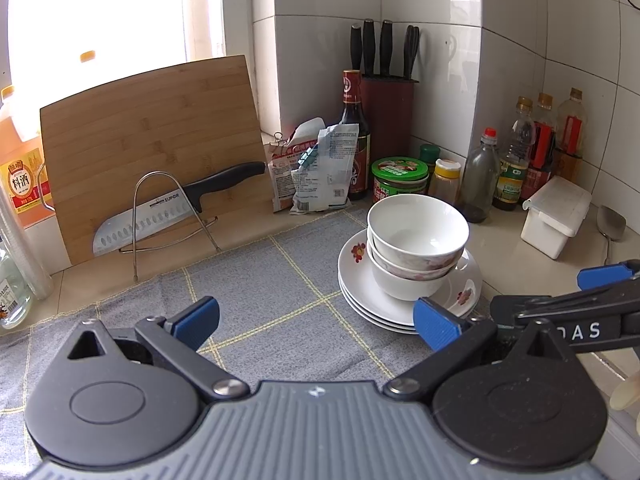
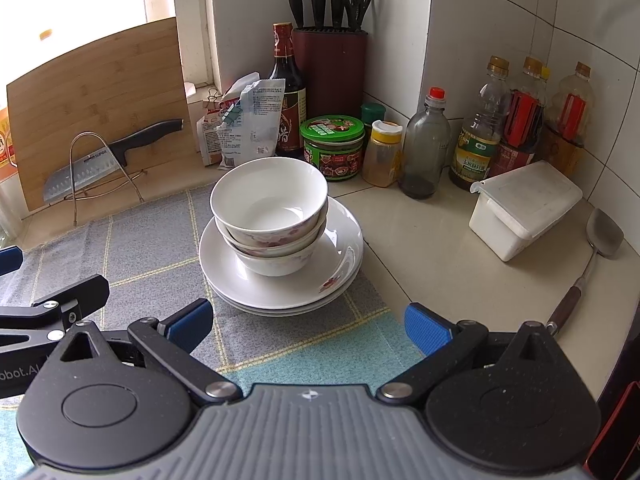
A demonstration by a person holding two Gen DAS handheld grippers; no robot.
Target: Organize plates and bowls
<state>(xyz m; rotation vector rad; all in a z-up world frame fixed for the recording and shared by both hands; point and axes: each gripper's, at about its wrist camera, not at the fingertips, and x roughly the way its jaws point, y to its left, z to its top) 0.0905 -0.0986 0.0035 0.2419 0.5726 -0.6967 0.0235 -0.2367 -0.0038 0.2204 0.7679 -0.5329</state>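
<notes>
Three white bowls [image 2: 269, 216] sit nested one inside another on a stack of white plates [image 2: 344, 256] with small red flower prints. The pile rests on the right edge of a grey checked cloth [image 2: 152, 248] spread over the desk [image 2: 432, 240]. The stacking looks deliberate: bowls on plates take little room, and the cloth would cushion the crockery and stop it sliding. Judged from this layout, the sorting is largely done, or the pile is ready to be carried off whole.

The left tool [image 1: 316, 320] hangs low over the cloth, near and to the left of the pile, its blue-padded jaws spread wide and holding nothing. The right tool [image 2: 308, 322] is just as wide and empty, pointing almost straight at the near rim of the plates. The two tools are close beside each other, each showing at the edge of the other's view.

The desk is a pale stone counter in a white-tiled corner. At the far left a bamboo cutting board [image 1: 152, 140] leans under a bright window, with a cleaver [image 1: 168, 212] resting in a wire stand against it. Further right are clipped packets, a dark sauce bottle [image 2: 286, 92], a knife block [image 2: 330, 68], a green-lidded jar [image 2: 333, 146] and a row of condiment bottles. A white lidded box [image 2: 524, 208] and a metal spatula [image 2: 596, 248] lie at the right, well apart from the pile.
</notes>
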